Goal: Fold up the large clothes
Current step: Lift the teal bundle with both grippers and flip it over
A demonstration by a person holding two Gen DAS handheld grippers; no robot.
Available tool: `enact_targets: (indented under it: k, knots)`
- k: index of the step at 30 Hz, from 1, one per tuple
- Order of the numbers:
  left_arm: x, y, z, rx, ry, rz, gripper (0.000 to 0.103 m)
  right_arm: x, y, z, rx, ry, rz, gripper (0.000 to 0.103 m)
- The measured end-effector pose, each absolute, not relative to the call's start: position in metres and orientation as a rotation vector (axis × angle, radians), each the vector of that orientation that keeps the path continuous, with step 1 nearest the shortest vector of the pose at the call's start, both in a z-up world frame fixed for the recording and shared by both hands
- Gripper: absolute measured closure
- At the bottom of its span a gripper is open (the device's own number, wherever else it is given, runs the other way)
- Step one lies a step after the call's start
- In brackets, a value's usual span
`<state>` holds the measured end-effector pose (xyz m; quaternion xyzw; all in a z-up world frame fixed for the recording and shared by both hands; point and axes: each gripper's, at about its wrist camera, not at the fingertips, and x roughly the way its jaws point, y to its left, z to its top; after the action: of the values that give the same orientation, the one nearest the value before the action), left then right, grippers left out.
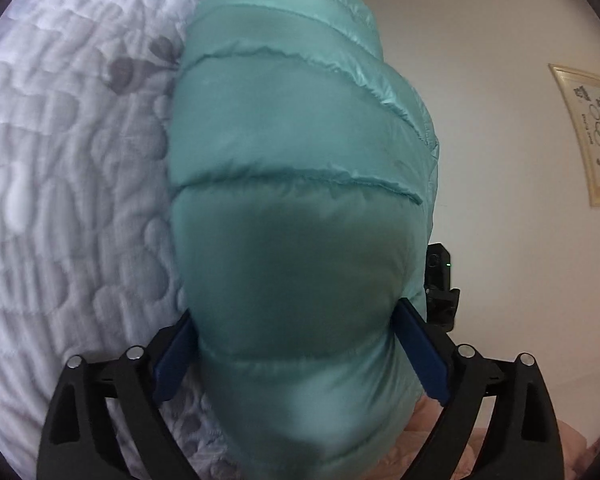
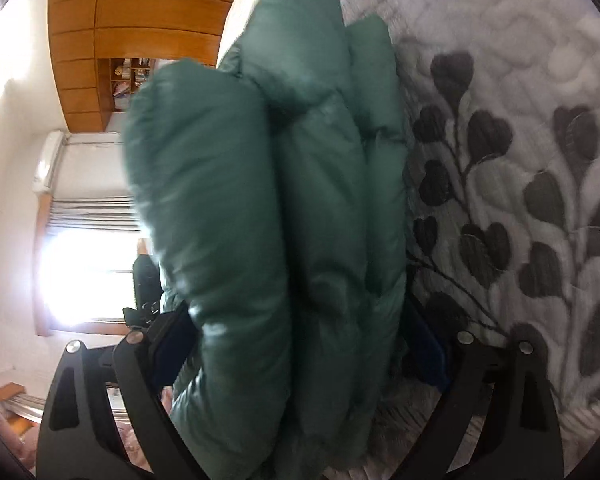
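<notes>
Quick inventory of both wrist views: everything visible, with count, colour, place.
Puffer jacket: one, teal, bunched between both grippers' fingers, filling the middle of each view.
Quilt: one, white with grey leaf print, beside and behind the jacket.
Framed picture: one, pale frame, on the white wall, left wrist view.
Cabinet: one, brown wood, open shelf below it, right wrist view.
Air conditioner: one, white, on the wall next to the window.
Window: one, bright, striped curtain at its edge.
Left gripper: black, blue pads, closed on the jacket.
Right gripper: black, blue pads, closed on the jacket.
</notes>
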<state>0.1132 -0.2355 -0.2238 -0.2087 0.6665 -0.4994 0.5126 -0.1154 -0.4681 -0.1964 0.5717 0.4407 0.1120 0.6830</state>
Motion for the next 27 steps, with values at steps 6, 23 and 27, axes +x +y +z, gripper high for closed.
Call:
enact_targets:
  k: [6,23,27]
  knots:
    - [0.101,-0.25,-0.209,-0.448,1.534,-1.19,0.027,-0.103,-0.465,-0.198,1.335,0.957,0.337,0.039]
    - [0.073,-0.298,-0.073,-0.174,1.2,-1.157,0.049,-0.095,-0.494,-0.102,1.163,0.789,0.396,0.063]
    - [0.089,-0.285,-0.046,-0.156,1.127,-1.169,0.049,-0.076,-0.502,-0.078,1.1,0.766,0.409,0.063]
